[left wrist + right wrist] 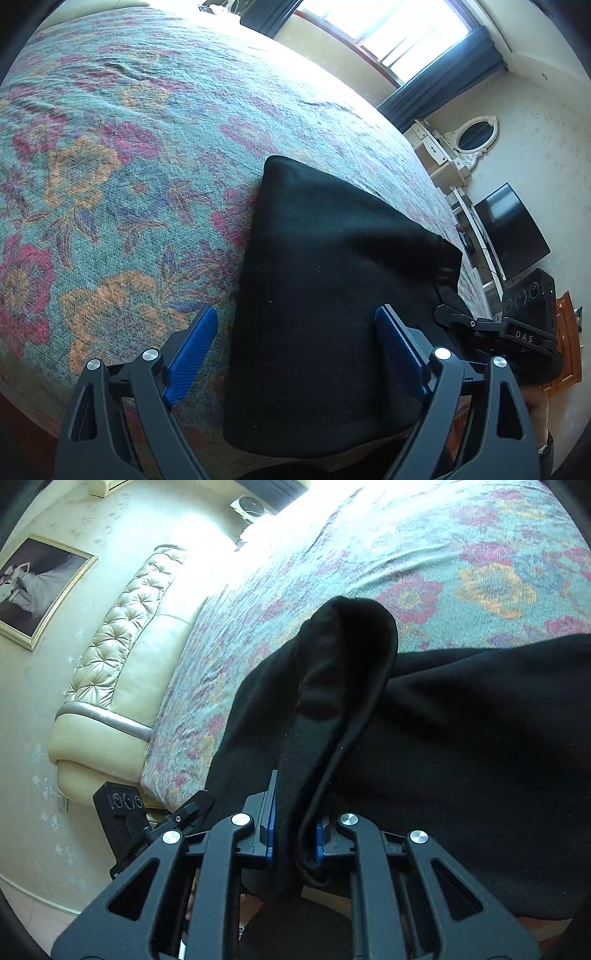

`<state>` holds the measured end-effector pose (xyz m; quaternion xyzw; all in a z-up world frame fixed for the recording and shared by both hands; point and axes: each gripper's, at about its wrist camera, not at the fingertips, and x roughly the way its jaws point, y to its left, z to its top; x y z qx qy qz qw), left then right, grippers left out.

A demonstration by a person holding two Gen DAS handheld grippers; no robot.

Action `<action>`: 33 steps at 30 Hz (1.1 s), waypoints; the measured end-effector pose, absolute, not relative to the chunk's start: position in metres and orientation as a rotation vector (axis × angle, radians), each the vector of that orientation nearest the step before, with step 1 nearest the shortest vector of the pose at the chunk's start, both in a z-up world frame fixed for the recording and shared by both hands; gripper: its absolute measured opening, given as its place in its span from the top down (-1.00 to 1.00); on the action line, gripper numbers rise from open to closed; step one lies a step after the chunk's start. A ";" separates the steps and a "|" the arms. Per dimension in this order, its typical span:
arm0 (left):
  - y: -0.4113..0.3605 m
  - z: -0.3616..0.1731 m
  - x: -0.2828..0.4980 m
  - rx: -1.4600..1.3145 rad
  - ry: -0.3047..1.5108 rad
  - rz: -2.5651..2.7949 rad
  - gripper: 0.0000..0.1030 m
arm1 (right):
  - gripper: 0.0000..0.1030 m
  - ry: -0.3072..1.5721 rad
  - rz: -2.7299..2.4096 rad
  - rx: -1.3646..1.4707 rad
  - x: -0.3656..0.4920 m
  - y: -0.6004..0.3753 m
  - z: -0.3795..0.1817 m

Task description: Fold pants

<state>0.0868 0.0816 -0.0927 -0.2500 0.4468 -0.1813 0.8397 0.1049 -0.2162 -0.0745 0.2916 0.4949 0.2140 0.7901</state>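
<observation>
The black pants (332, 288) run off the near bed (110, 155) edge, their lower part cut off. Dark and featureless, they lie folded ahead of the left gripper (295, 325), jaws apart. The right gripper (293, 834) has its jaws clamped on a raised fold.

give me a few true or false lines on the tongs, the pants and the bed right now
1. The right tongs are shut on the black pants. True.
2. The left tongs grip the pants. False: they are open, empty, poised over the cloth.
3. The pants lie on a floral bedspread. True.
4. The pants are blue jeans. False: they are plain black.
5. A dark TV stands by the wall. True.
</observation>
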 end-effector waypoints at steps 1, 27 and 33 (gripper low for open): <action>0.081 -0.091 0.086 -0.527 0.942 -0.387 -0.67 | 0.73 1.051 0.460 0.620 0.102 -0.222 -0.068; 0.013 -0.107 0.089 -0.416 1.001 -0.505 -0.67 | 0.73 1.041 0.314 0.736 0.069 -0.359 -0.109; 0.013 -0.109 0.090 -0.414 1.004 -0.510 -0.67 | 0.72 1.035 0.329 0.769 0.067 -0.372 -0.115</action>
